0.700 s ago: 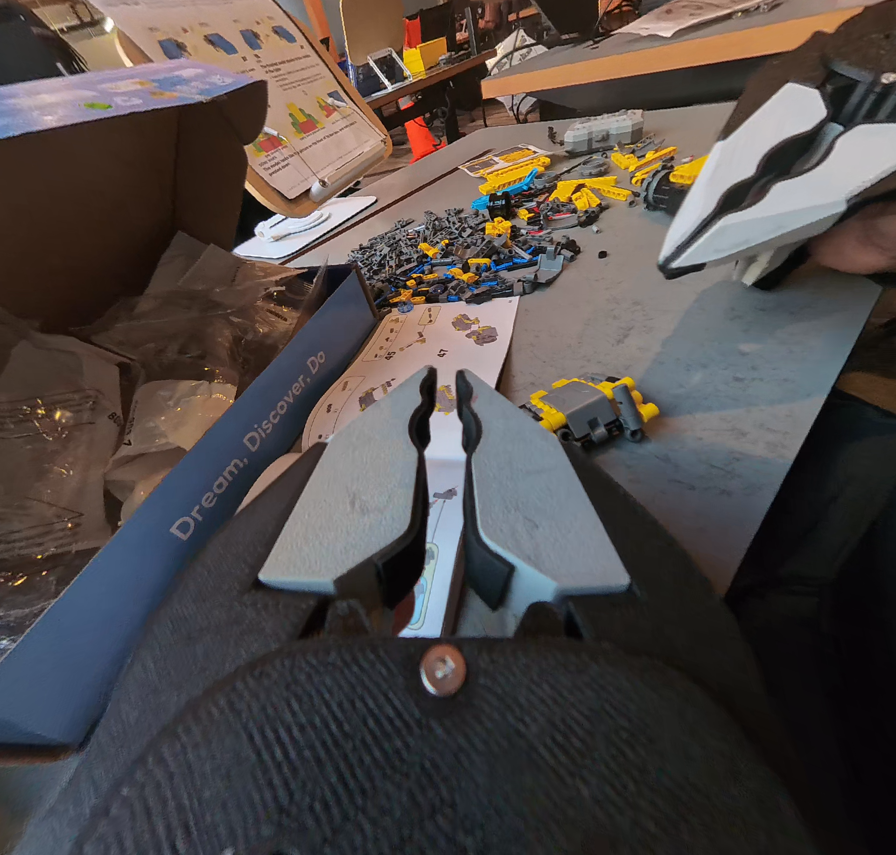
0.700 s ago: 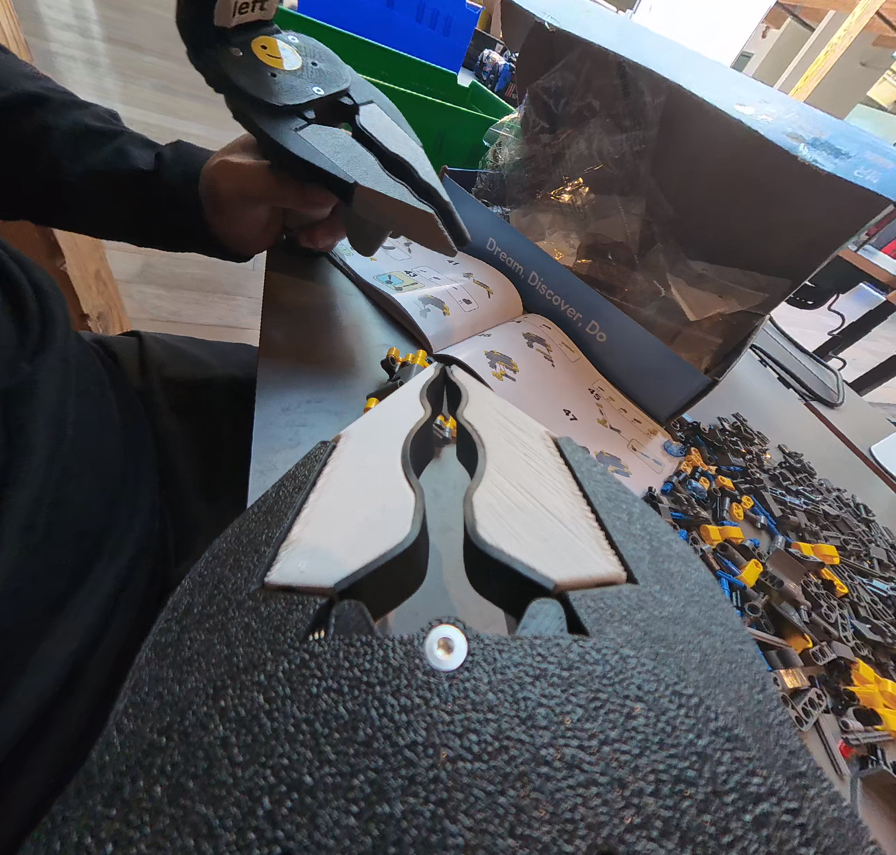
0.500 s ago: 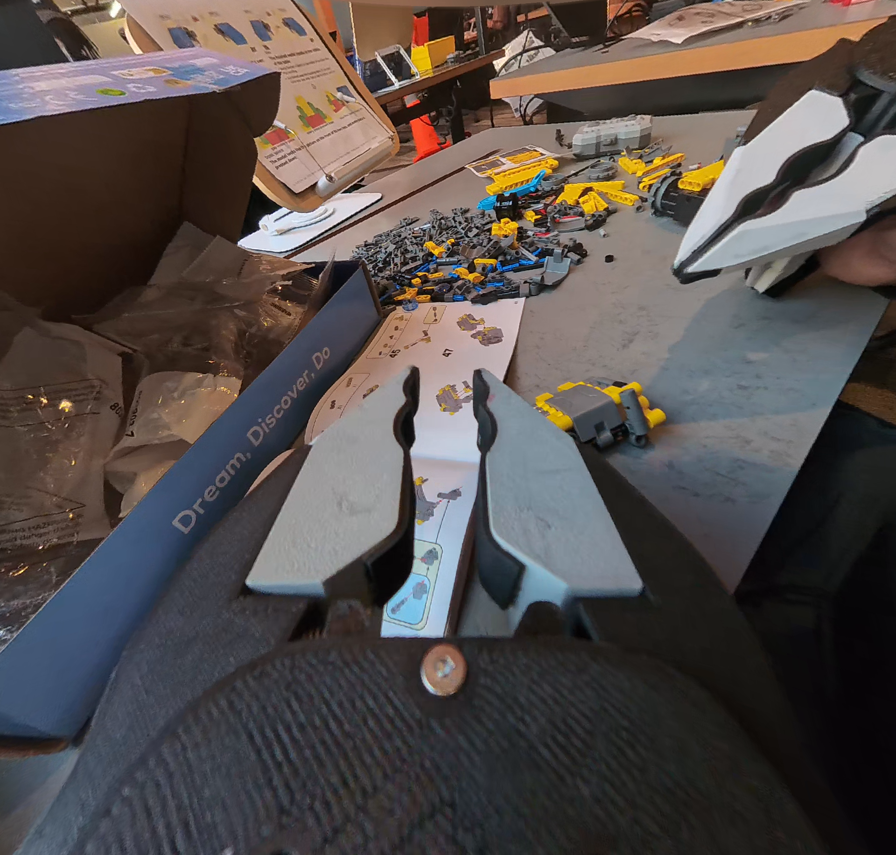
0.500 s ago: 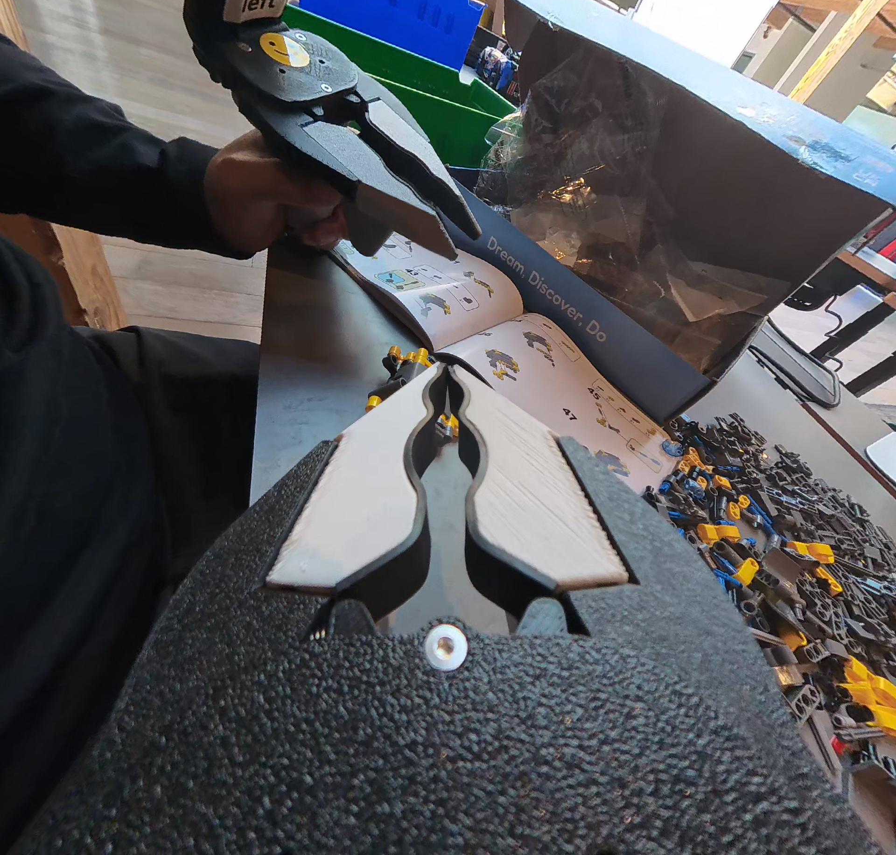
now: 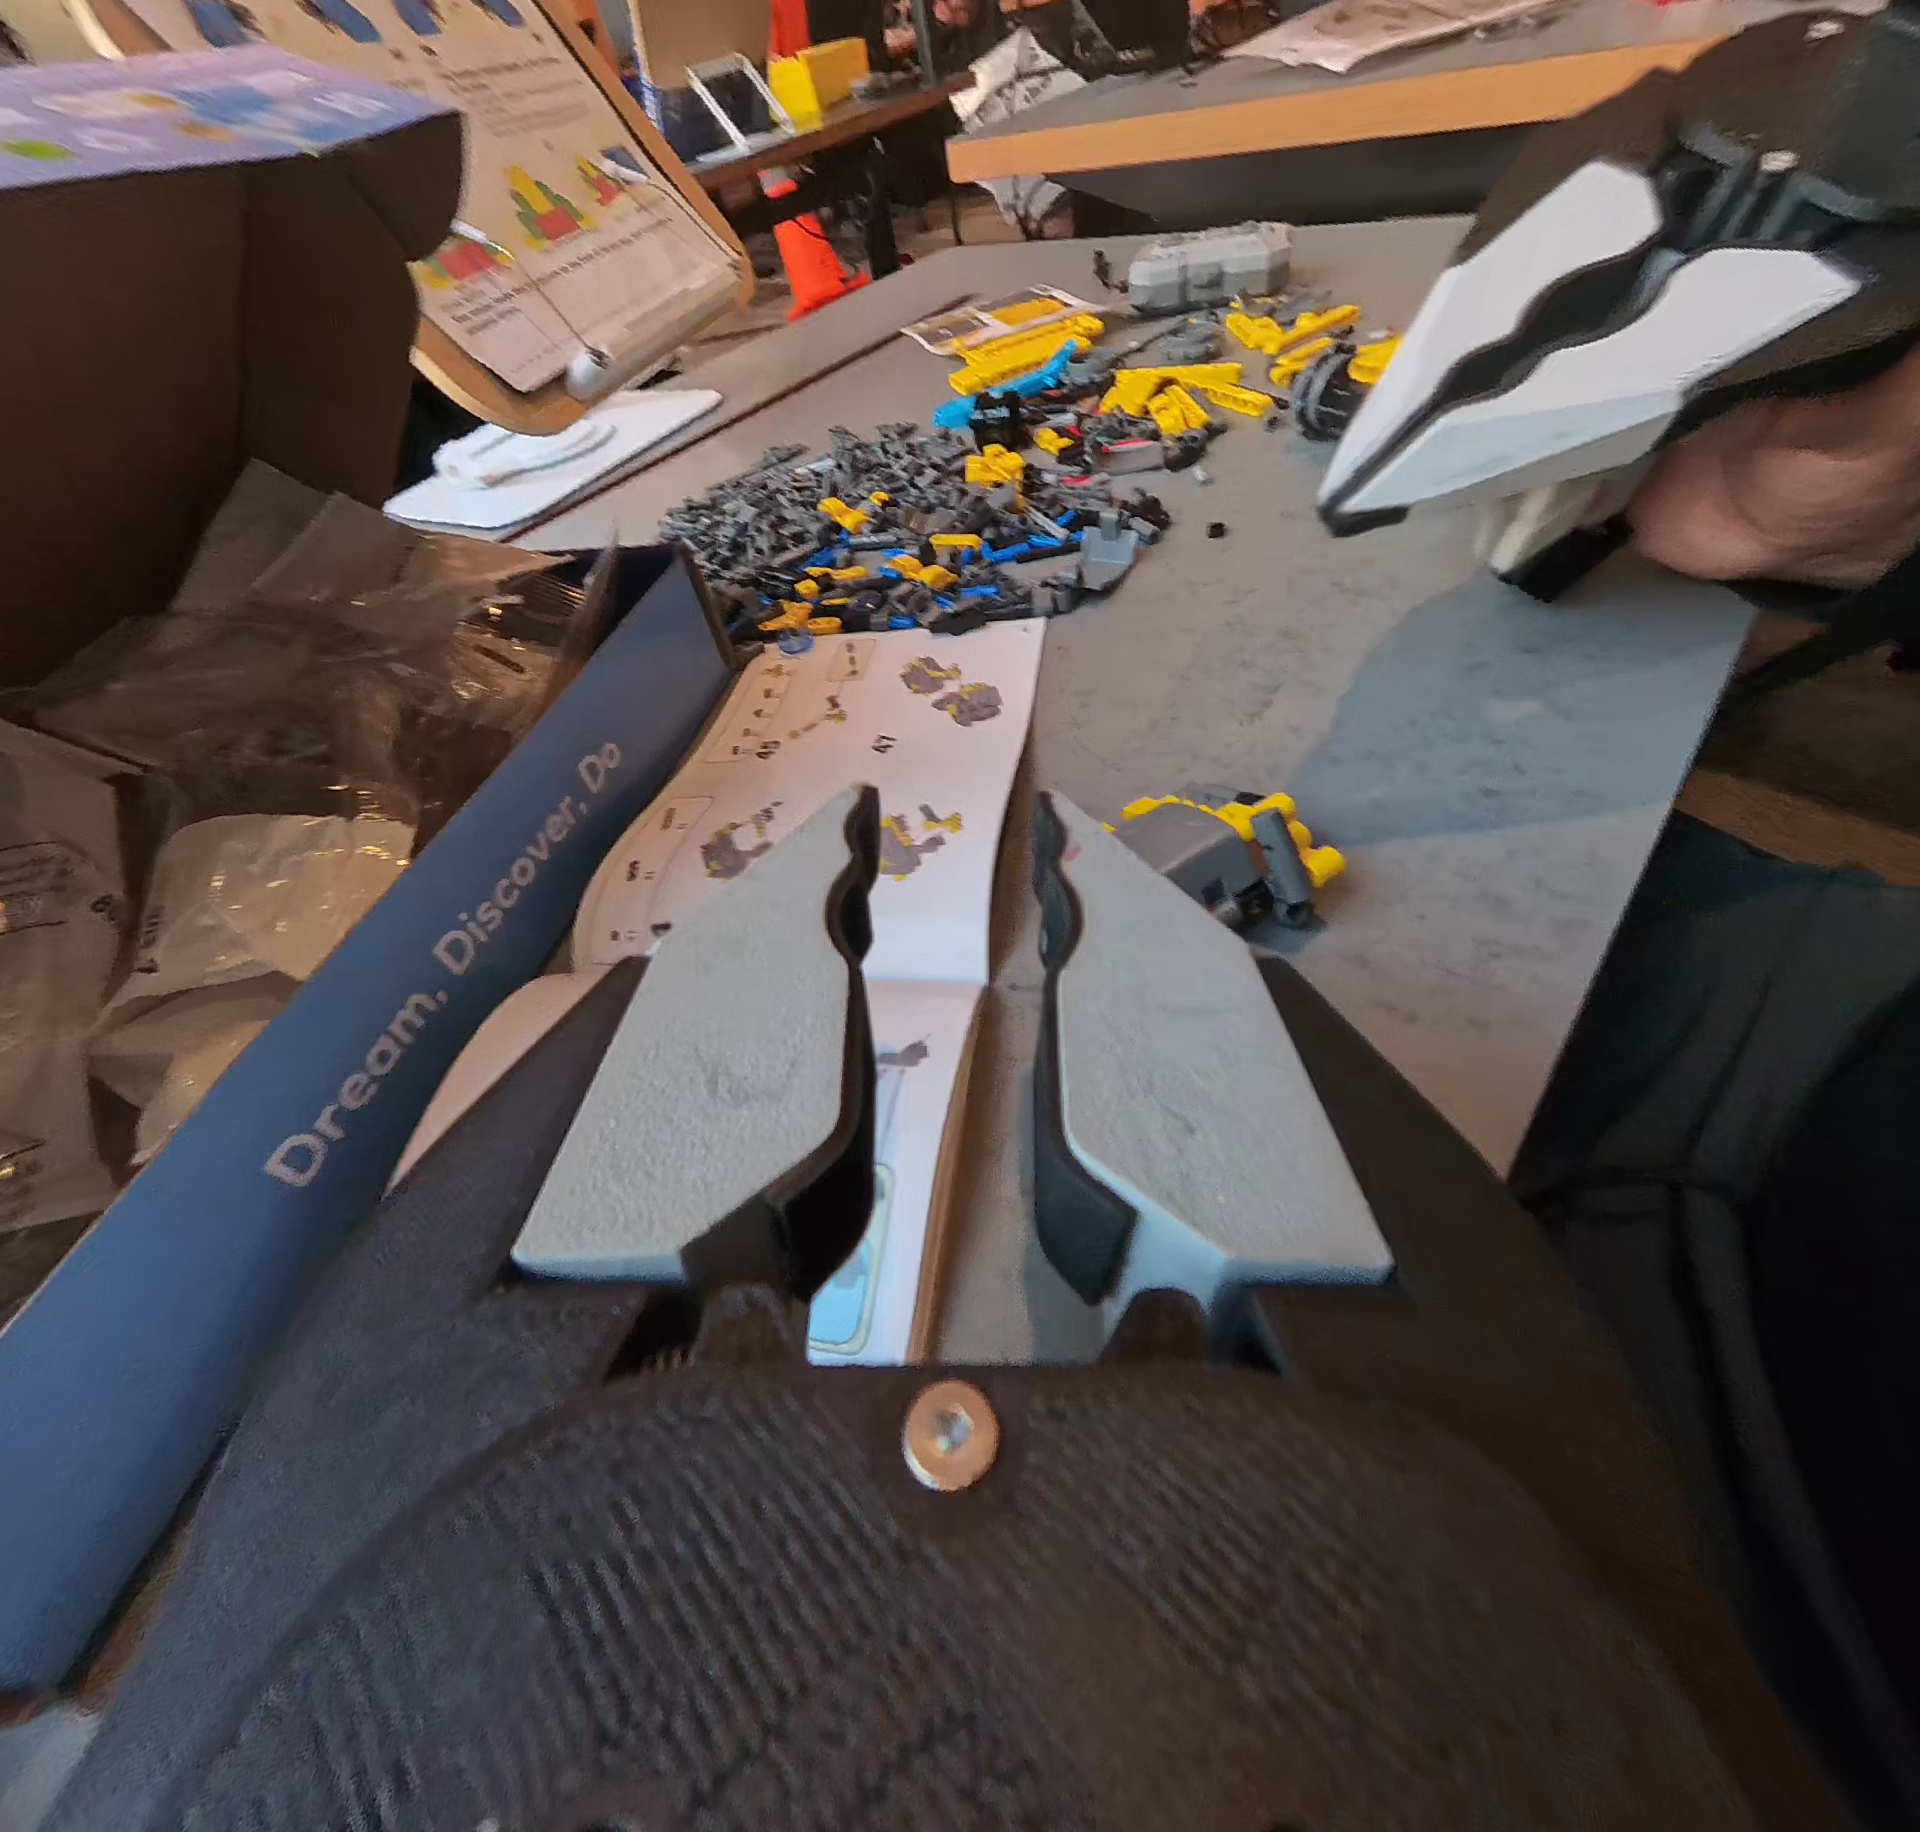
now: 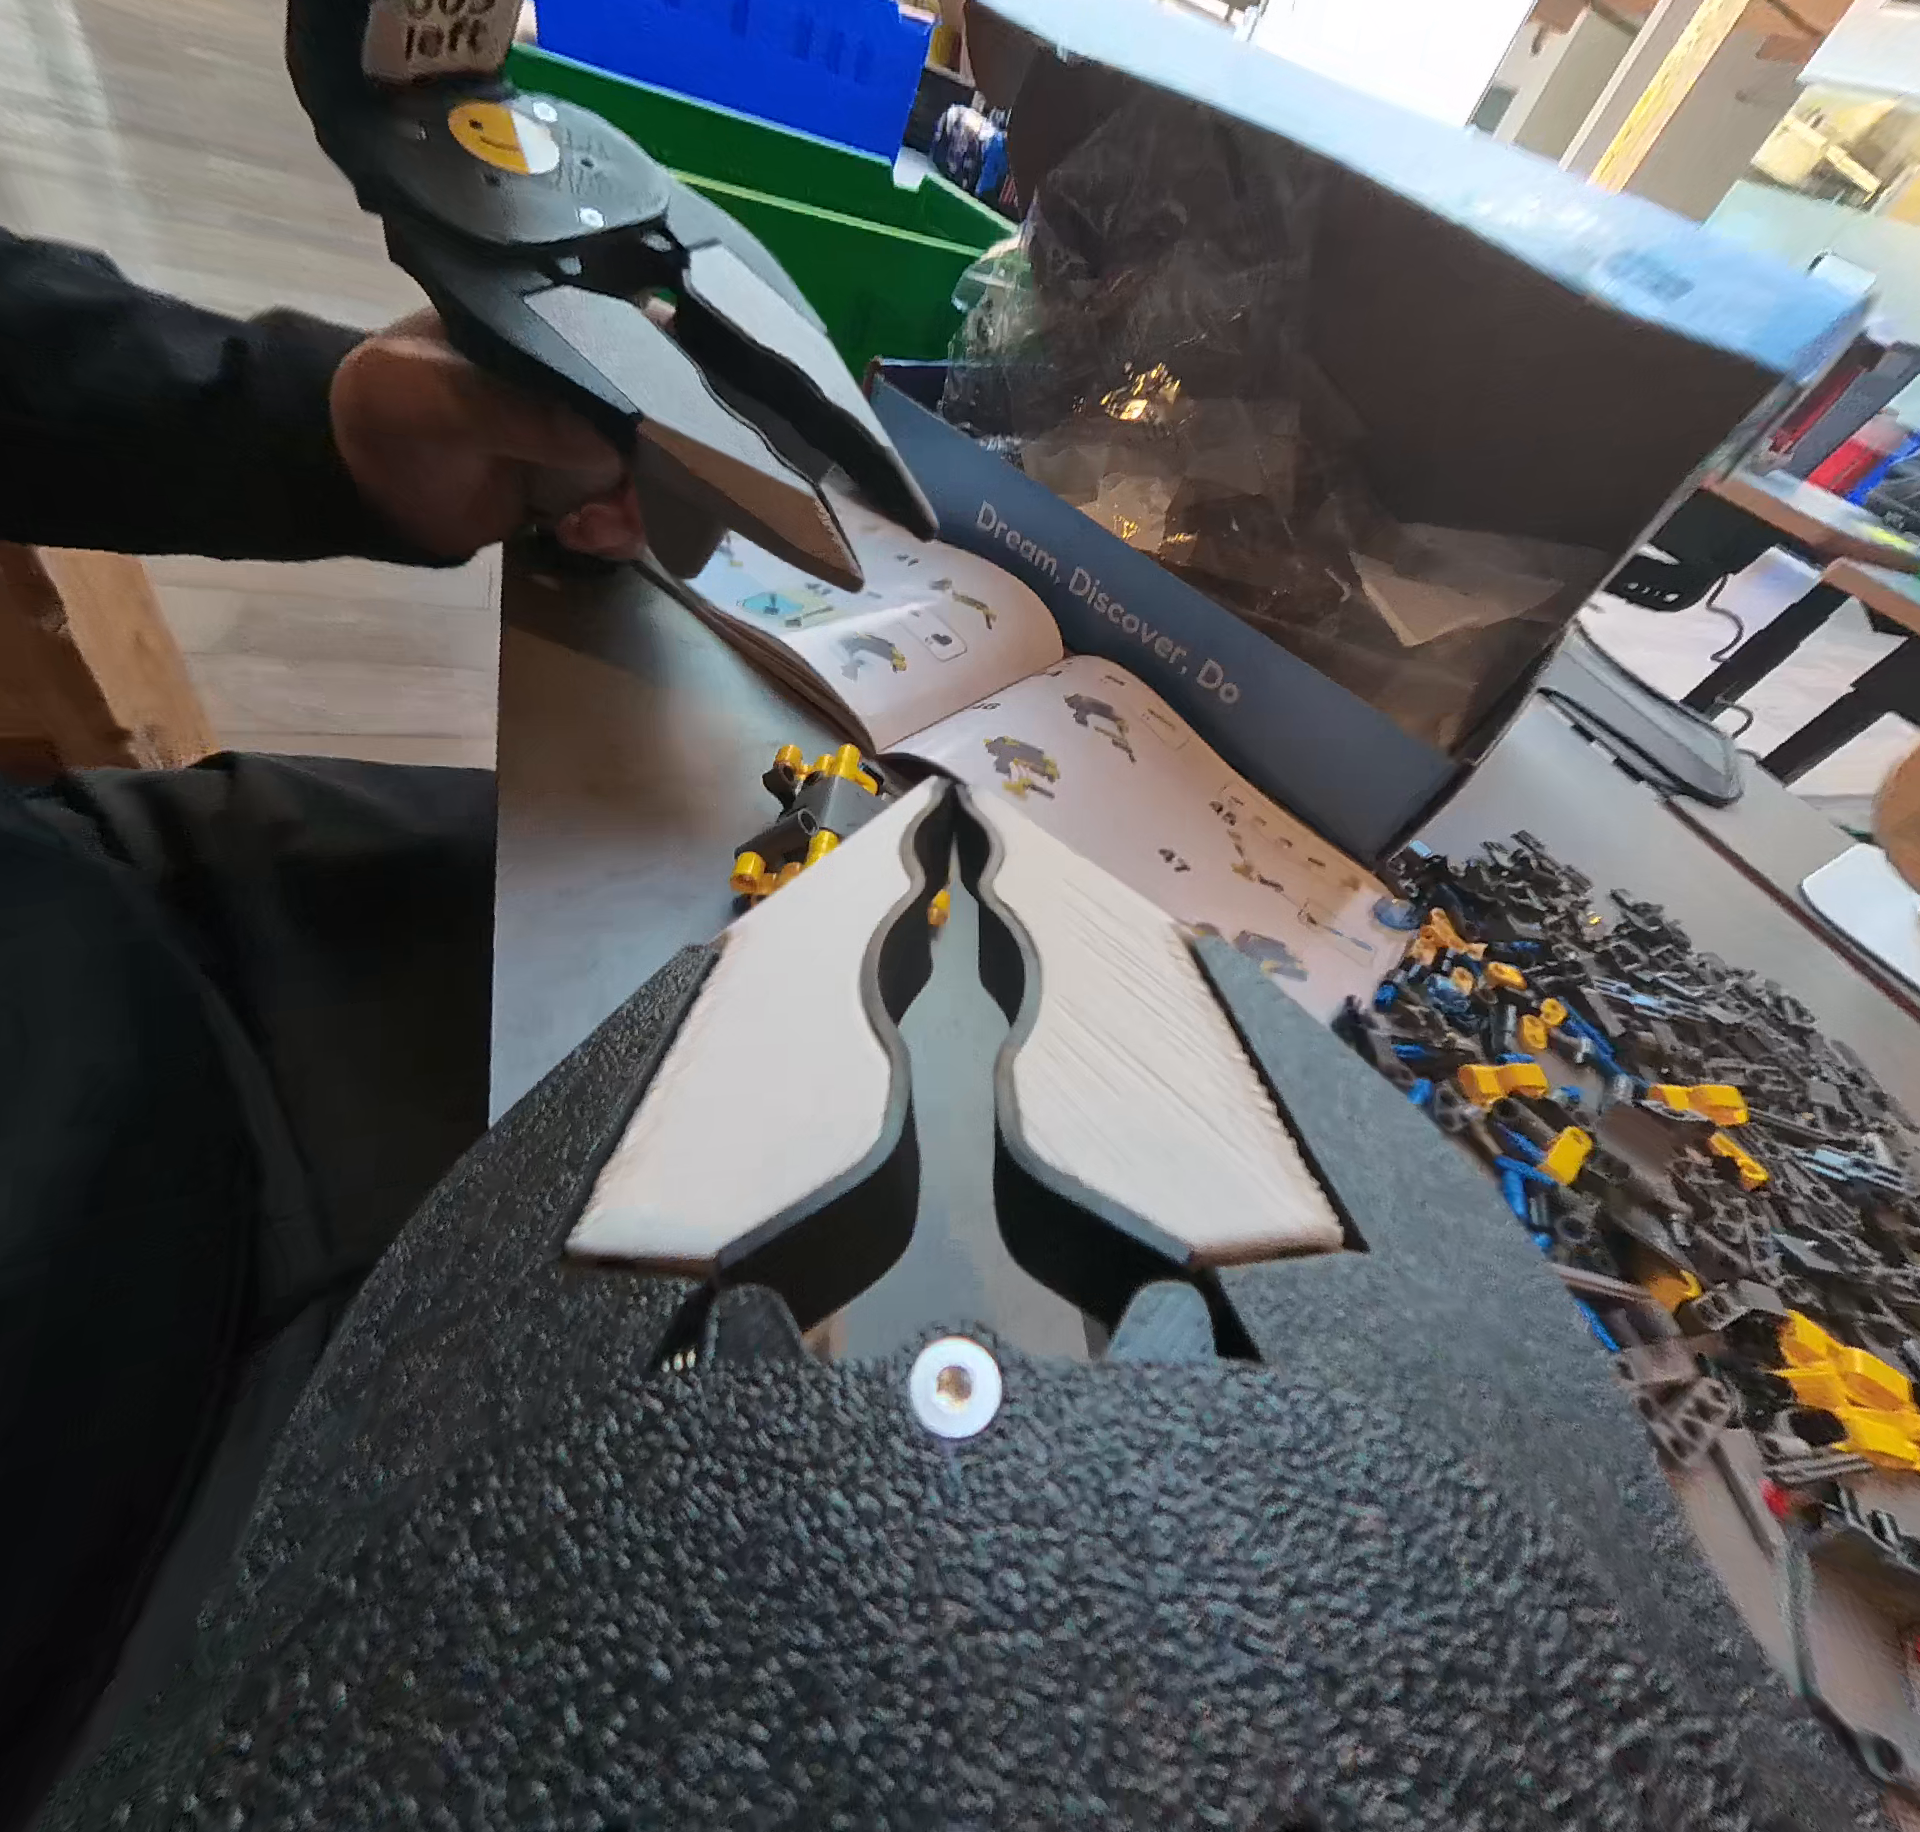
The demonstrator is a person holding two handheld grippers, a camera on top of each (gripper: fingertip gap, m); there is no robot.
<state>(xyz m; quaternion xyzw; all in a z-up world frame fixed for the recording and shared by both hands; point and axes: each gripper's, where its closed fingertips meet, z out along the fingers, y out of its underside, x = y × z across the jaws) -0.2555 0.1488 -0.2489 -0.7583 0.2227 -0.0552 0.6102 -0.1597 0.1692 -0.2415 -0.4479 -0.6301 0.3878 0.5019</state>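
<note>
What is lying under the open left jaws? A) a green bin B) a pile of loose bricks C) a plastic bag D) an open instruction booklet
D: in the left wrist view the left gripper has its jaws spread with nothing between them, and the white pages of the open instruction booklet show through the gap; the small yellow and grey brick assembly sits beside it on the grey table.

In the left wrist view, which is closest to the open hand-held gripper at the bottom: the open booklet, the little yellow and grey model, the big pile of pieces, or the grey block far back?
From the left hand-held gripper:
1. Booklet, right under and ahead of the tips.
2. Model, just to the right.
3. Pile, farther ahead, mid-table.
4. Grey block, at the far edge.
</note>
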